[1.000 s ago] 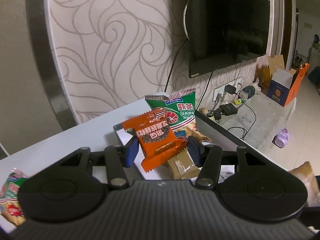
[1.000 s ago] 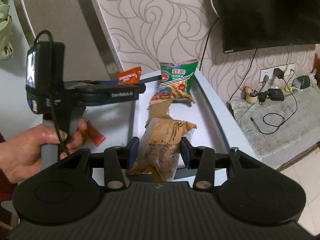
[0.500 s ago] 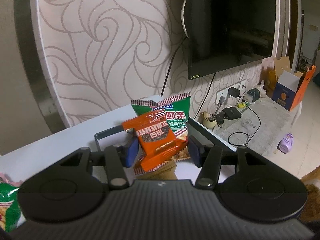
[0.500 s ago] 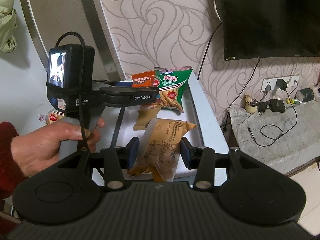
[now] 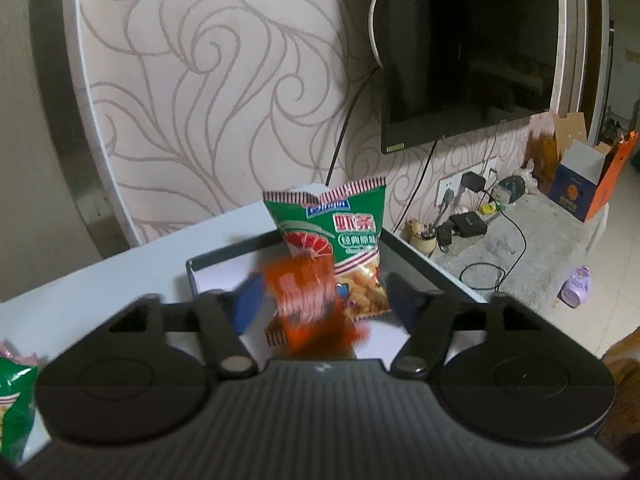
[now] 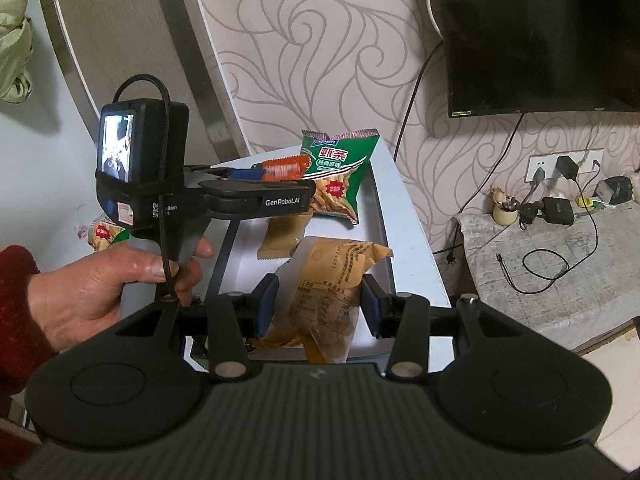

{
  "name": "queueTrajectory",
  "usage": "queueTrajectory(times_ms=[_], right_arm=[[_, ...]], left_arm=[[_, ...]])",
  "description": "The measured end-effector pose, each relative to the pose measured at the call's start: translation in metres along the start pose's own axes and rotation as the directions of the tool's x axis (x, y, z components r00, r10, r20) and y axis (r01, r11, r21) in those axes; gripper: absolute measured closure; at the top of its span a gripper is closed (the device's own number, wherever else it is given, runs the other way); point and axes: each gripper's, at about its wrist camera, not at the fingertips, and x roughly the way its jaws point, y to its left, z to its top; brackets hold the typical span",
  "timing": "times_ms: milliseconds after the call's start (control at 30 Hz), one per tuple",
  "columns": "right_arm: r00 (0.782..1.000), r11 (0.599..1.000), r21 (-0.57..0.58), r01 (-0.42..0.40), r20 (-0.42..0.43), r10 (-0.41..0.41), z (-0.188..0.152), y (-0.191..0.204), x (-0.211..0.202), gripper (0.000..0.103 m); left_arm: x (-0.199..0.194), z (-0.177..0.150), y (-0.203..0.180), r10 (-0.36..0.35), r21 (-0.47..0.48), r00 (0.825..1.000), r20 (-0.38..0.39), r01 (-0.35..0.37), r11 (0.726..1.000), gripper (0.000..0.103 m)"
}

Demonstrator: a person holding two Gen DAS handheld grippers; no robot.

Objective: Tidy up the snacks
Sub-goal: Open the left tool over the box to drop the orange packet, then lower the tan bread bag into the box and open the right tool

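Meanwhile, the left gripper [image 5: 320,300] is opening around a blurred orange snack packet [image 5: 310,304] above the white tray [image 5: 224,258], while the right gripper [image 6: 318,306] clamps a tan wrapped snack [image 6: 328,296] over that tray.

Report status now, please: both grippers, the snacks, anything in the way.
Left gripper opening, orange packet blurred between its jaws, over the tray. Right gripper shut on brown bread bag. Green shrimp-chip bag in tray. Nothing blocking.

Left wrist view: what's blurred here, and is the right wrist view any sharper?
Left wrist: only the orange packet between the opening left gripper smears; the green bag stays crisp. Right wrist: sharp throughout, fisheye bending the TV edges.
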Motion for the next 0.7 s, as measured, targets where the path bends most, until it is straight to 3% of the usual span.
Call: queueTrajectory(times_ms=[333,700], right_arm=[[1.0,1.0,-0.006,-0.012,-0.004,0.012,-0.001,0.0,0.002,0.053],[0.999,0.999,-0.03,-0.034,-0.041,0.033,0.017,-0.005,0.038,0.053]], left_arm=[[-0.018,0.003,-0.002,0.009,0.003,0.999,0.038,-0.009,1.0,0.025],[-0.051,-0.008,0.02,0.087,-0.072,0.996,0.023,-0.085,0.994,0.025]])
